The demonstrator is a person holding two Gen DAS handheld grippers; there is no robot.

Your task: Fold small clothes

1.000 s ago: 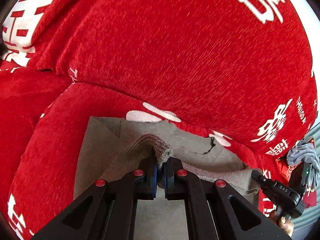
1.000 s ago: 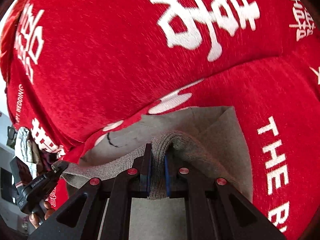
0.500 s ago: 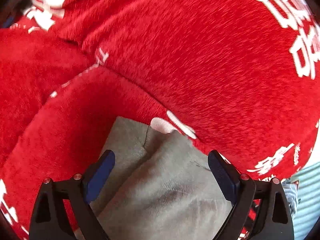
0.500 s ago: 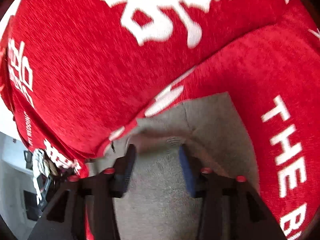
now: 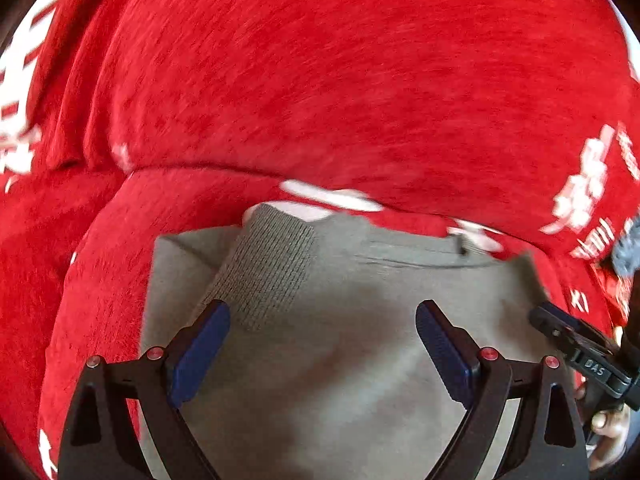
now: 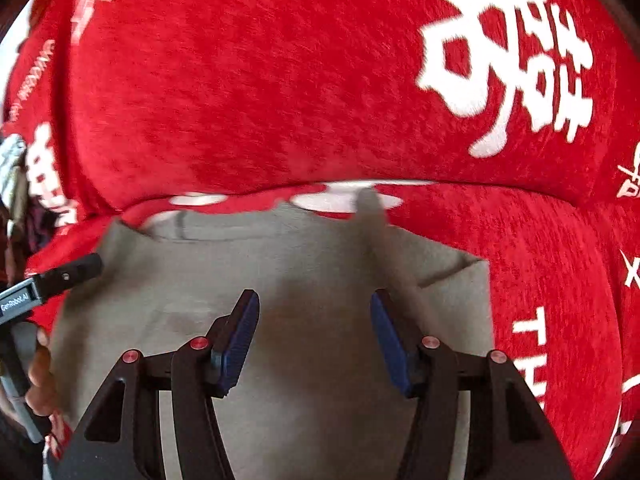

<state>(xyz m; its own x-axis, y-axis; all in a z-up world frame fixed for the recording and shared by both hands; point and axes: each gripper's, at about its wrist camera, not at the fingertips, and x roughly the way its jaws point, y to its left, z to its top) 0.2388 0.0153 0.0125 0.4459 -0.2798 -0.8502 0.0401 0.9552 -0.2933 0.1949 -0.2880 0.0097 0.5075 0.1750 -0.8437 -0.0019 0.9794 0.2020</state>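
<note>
A grey knit garment (image 5: 352, 320) lies flat on a red sofa seat, its ribbed cuff (image 5: 268, 268) folded onto its left part. My left gripper (image 5: 322, 334) hovers over it, jaws wide open, nothing between the blue pads (image 5: 200, 352). In the right wrist view the same grey garment (image 6: 304, 280) spreads below my right gripper (image 6: 314, 330), which is open with nothing between its pads (image 6: 236, 340); a sleeve (image 6: 384, 248) lies folded along the right side. Each view shows the other gripper at its edge, the right gripper (image 5: 580, 352) and the left gripper (image 6: 48, 284).
The red plush sofa cover with white lettering (image 6: 508, 64) fills the background; its backrest (image 5: 340, 80) rises just behind the garment. A hand (image 6: 40, 376) grips the other tool's handle. A grey cloth (image 5: 626, 248) shows at the far right edge.
Both grippers were shut on folds of the grey garment a second ago; both have let go and opened, and the fabric now lies flat below them.
</note>
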